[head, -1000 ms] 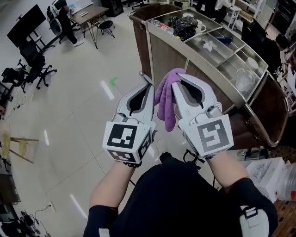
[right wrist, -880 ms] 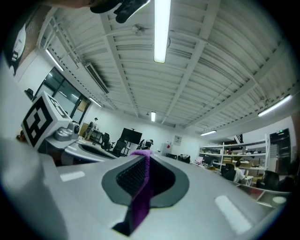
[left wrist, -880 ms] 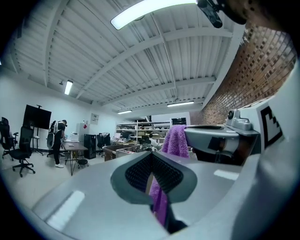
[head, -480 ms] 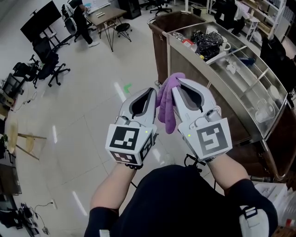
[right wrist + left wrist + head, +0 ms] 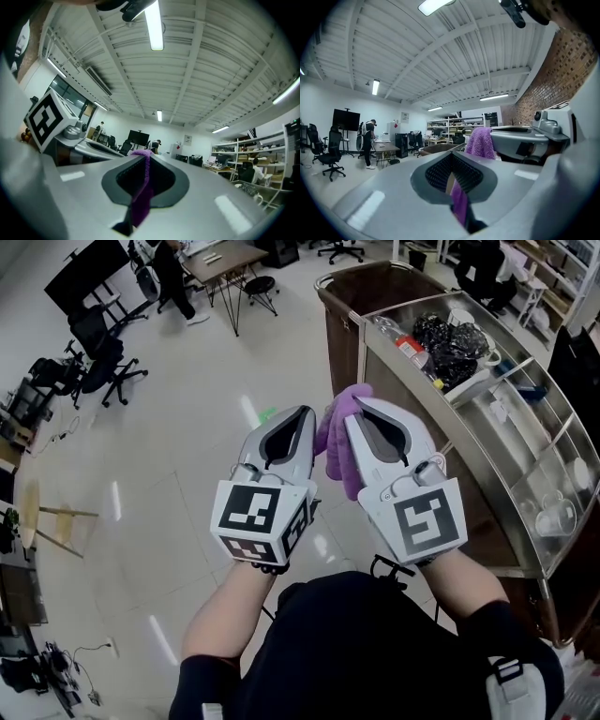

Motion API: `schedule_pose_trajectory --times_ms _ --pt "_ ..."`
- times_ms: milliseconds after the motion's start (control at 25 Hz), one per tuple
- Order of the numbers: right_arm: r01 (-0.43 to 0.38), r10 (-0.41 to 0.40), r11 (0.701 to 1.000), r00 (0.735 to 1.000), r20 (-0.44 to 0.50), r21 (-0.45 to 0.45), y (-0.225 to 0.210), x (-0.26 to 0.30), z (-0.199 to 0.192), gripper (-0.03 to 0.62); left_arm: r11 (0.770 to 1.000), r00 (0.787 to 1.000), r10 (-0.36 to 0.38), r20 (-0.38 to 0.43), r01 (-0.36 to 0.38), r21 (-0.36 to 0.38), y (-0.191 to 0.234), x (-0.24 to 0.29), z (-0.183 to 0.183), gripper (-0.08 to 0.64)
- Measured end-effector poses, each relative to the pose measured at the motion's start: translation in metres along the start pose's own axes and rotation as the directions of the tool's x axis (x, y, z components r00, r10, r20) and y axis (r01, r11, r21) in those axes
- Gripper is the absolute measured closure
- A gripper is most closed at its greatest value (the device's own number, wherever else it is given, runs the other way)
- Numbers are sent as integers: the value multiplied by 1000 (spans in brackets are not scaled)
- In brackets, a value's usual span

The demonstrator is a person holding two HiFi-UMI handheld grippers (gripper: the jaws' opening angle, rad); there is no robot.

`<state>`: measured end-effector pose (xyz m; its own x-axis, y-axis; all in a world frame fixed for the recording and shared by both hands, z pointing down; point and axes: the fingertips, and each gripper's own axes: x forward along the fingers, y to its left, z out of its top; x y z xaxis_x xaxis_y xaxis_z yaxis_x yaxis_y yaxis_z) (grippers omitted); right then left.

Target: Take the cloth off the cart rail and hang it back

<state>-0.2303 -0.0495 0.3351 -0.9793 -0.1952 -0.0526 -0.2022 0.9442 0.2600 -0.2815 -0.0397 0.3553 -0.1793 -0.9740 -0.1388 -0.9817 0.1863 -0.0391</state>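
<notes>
A purple cloth (image 5: 339, 442) hangs bunched between my two grippers, held out in front of me above the floor. My left gripper (image 5: 306, 414) is shut on one part of it; the left gripper view shows the cloth (image 5: 460, 202) pinched in the left gripper (image 5: 452, 183). My right gripper (image 5: 353, 408) is shut on another part, and the right gripper view shows a purple strip (image 5: 140, 199) clamped in the right gripper (image 5: 141, 185). The cart (image 5: 401, 381) stands just right of the cloth, apart from it.
The cart's steel top trays hold a black bag (image 5: 452, 337), bottles and cups (image 5: 553, 516). A brown bin (image 5: 361, 285) is at its far end. Office chairs (image 5: 94, 352), a desk (image 5: 222, 261) with a person, and a wooden stool (image 5: 52, 521) stand to the left.
Both grippers, still holding the cloth, have moved off the cart's side toward its far end. The cart now lies further right in the head view, with floor behind the cloth.
</notes>
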Motion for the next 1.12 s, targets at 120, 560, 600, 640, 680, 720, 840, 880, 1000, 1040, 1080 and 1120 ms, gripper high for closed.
schedule_pose_trajectory --times_ms 120,560,600,640,680,720,840,880,1000,1040,1080,1120 --pt "7 -7 1000 1000 -17 4 -8 34 5 579 1000 1000 0 -12 0 -5 29 18 6 563" --pt "154 -154 988 986 -61 -9 10 132 14 579 992 992 -122 -19 122 -37 130 31 9 563" --pt "167 -168 986 986 -20 -26 12 143 19 579 990 991 -135 -18 134 -41 140 30 10 563" --pt "180 -178 983 983 34 -47 13 153 26 578 988 989 -147 -17 146 -45 151 29 11 563" --pt "193 -188 979 979 72 -62 15 164 32 580 986 987 -158 -15 157 -49 161 28 11 563" --pt "205 -200 977 976 82 -65 18 173 34 578 984 986 -168 -14 167 -54 172 26 12 563" --pt "240 -238 969 970 49 -52 27 197 34 578 979 981 -192 -13 191 -67 204 22 12 563" --pt "252 -251 967 967 38 -46 30 204 34 580 978 980 -199 -14 197 -69 214 21 12 563" --pt "278 -277 959 960 32 -46 36 222 39 579 974 976 -216 -18 214 -74 239 20 13 563" --pt "284 -283 957 959 31 -50 38 228 41 578 973 975 -221 -18 219 -75 246 20 14 563" --pt "290 -289 955 957 27 -54 40 232 42 578 971 974 -226 -17 224 -77 252 21 14 563" --pt "298 -297 953 955 18 -56 41 237 42 578 970 972 -233 -17 231 -77 257 22 14 563"
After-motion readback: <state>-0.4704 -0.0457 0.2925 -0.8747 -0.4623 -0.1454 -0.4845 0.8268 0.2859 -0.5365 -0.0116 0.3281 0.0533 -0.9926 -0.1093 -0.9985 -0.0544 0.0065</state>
